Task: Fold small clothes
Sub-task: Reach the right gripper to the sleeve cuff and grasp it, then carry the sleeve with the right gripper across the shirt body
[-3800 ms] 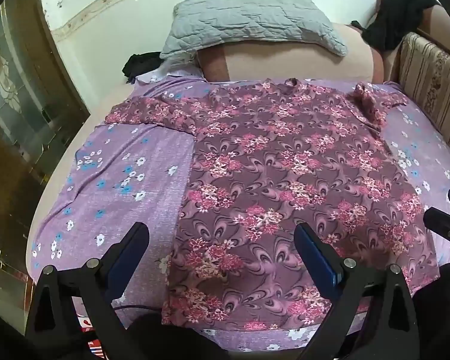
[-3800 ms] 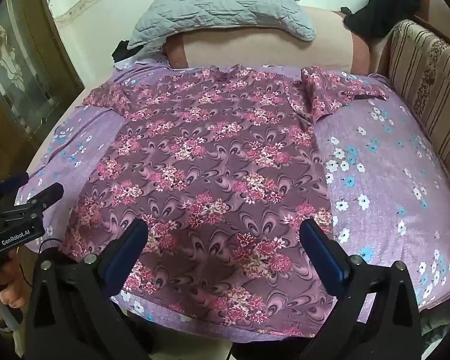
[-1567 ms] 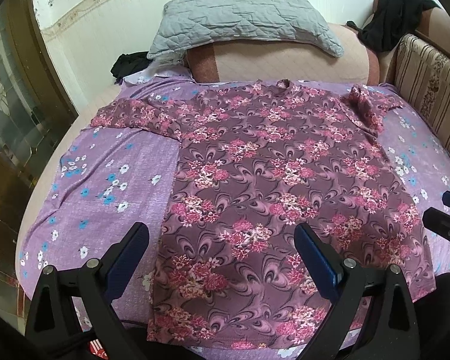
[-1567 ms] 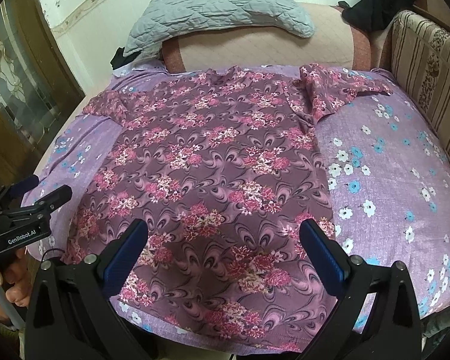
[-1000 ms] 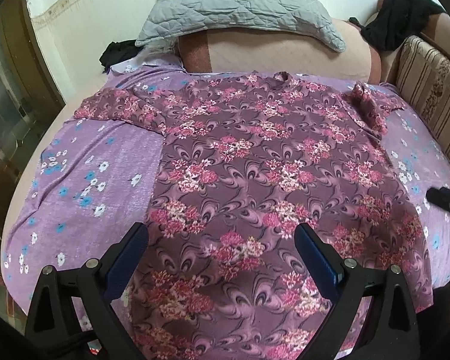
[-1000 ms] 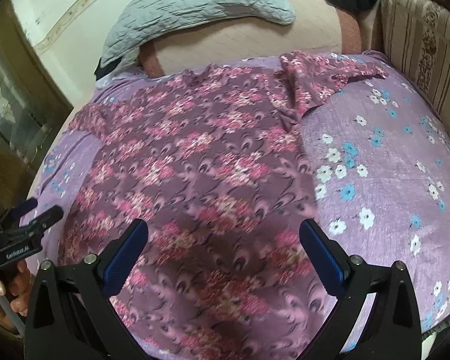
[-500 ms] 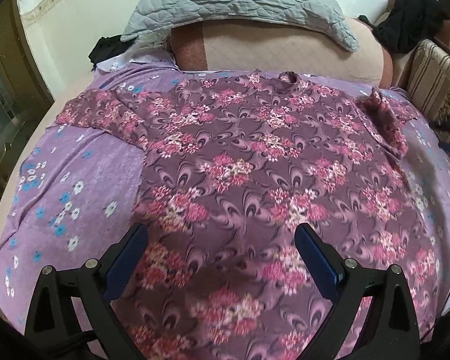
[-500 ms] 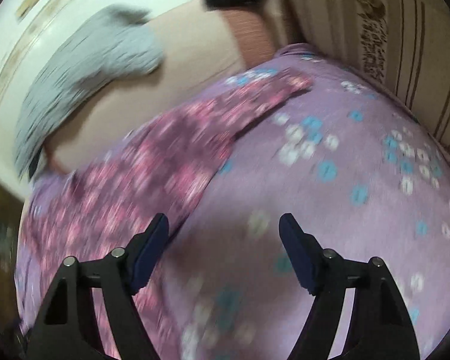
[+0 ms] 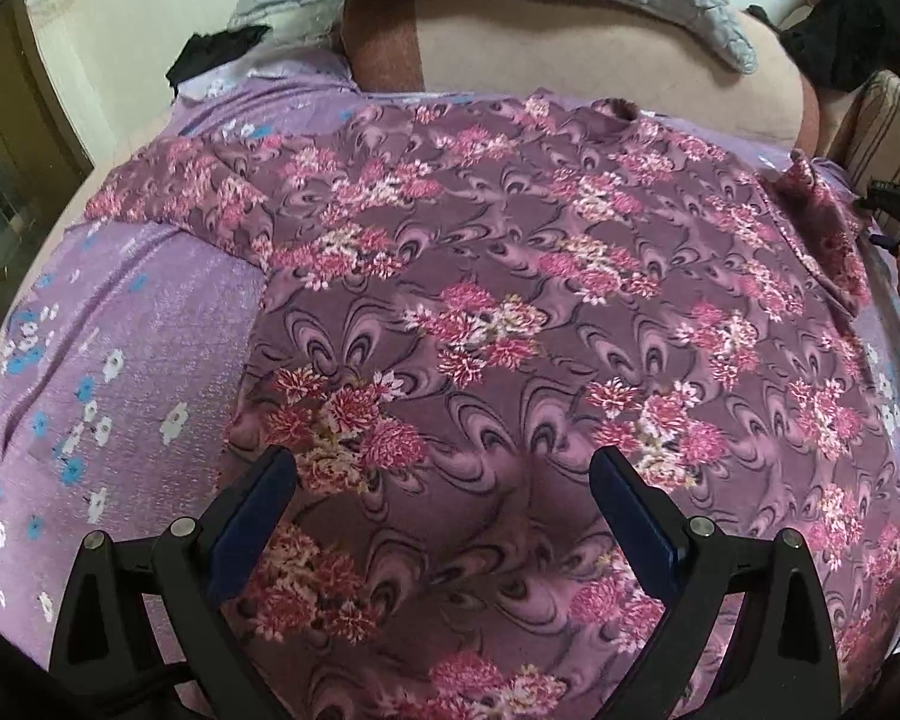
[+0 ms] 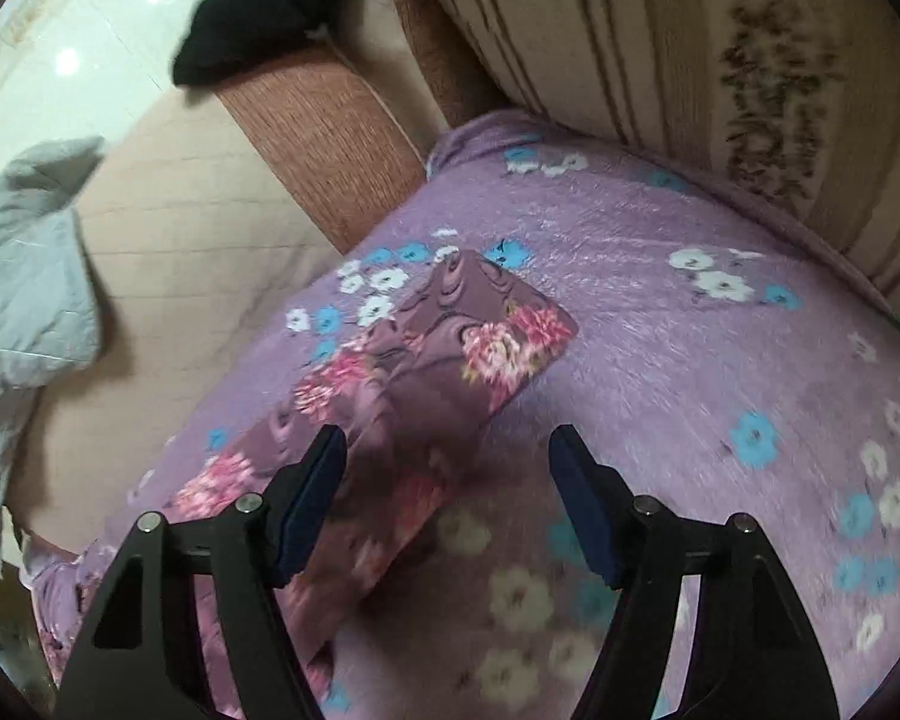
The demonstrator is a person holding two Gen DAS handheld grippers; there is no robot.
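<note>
Shirt (image 9: 510, 312) lies flat, spread over the purple sheet (image 9: 120, 360). Left gripper (image 9: 444, 480) hangs over its body, jaws wide, grasping nothing. Right gripper (image 10: 447, 474) is released above the folded sleeve (image 10: 450, 342), near the sofa arm (image 10: 660, 60)

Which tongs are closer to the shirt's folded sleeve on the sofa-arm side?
Right. The right tongs hang open just over that sleeve, its cuff ahead of them. The left tongs sit over the shirt's body, well away.
</note>
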